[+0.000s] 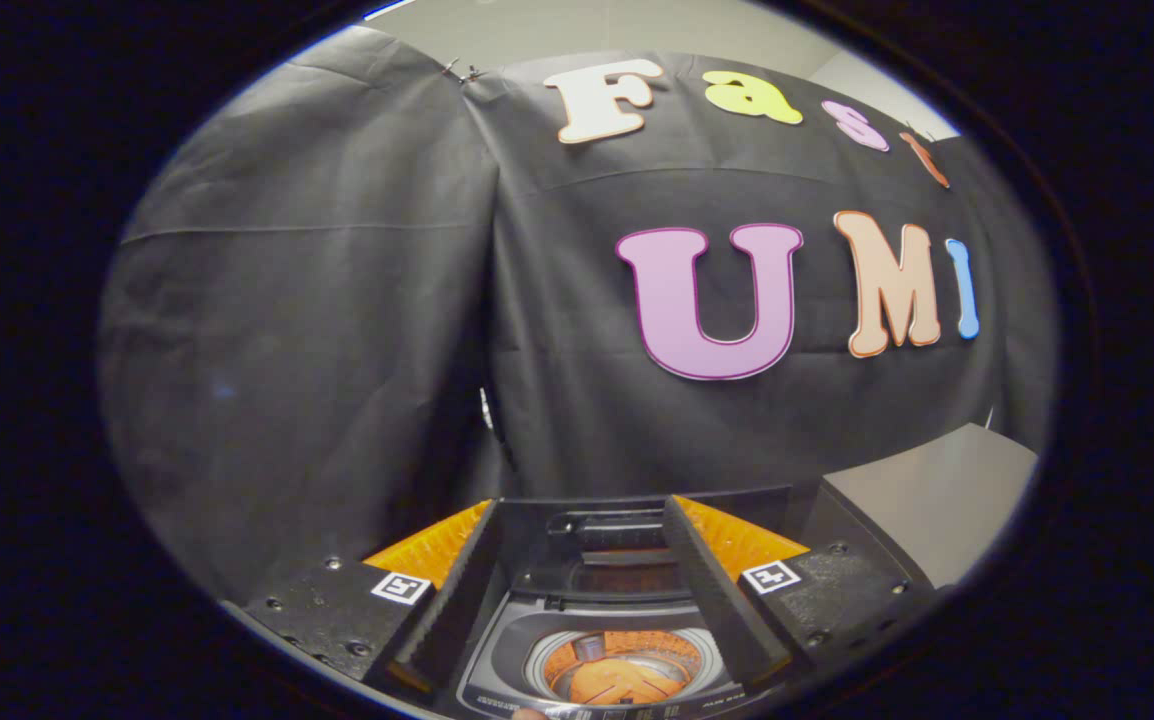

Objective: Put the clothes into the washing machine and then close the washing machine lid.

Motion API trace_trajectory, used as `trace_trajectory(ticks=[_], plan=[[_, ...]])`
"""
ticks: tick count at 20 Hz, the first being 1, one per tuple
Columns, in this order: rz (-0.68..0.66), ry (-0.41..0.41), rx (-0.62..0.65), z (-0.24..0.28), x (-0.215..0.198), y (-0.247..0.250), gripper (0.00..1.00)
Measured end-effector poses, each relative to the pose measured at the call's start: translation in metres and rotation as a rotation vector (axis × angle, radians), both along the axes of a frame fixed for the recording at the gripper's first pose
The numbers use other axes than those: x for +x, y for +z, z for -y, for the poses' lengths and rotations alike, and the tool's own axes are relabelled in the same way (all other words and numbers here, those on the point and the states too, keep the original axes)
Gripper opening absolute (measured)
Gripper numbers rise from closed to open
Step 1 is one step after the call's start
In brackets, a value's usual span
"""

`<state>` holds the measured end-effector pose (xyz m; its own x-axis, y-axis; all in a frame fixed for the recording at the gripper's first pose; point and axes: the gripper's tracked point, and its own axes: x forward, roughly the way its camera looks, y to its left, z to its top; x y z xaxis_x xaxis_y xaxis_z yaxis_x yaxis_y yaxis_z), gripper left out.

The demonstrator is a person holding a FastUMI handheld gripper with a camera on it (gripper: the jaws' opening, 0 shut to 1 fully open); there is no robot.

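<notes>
The tongs (577,560) are wide open and hold nothing. Between the fingers sits the washer (602,655), its lid (617,530) up. Orange clothes (627,680) lie inside the drum.

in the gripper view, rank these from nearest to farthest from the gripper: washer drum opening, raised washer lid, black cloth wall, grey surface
The gripper is open, holding nothing.
1. Washer drum opening: between the fingers, below them.
2. Raised washer lid: just ahead, behind the opening.
3. Grey surface and black cloth wall: both beyond the washer; too close to call.
</notes>
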<state>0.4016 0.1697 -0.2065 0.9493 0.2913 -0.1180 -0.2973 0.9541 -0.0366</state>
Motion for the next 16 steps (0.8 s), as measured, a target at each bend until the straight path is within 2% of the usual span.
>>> trace_trajectory(ticks=[8, 16], plan=[[-0.057, -0.031, 0.004, -0.025, 0.097, -0.020, 0.97], [-0.185, -0.161, -0.017, 0.009, 0.163, -0.060, 0.98]])
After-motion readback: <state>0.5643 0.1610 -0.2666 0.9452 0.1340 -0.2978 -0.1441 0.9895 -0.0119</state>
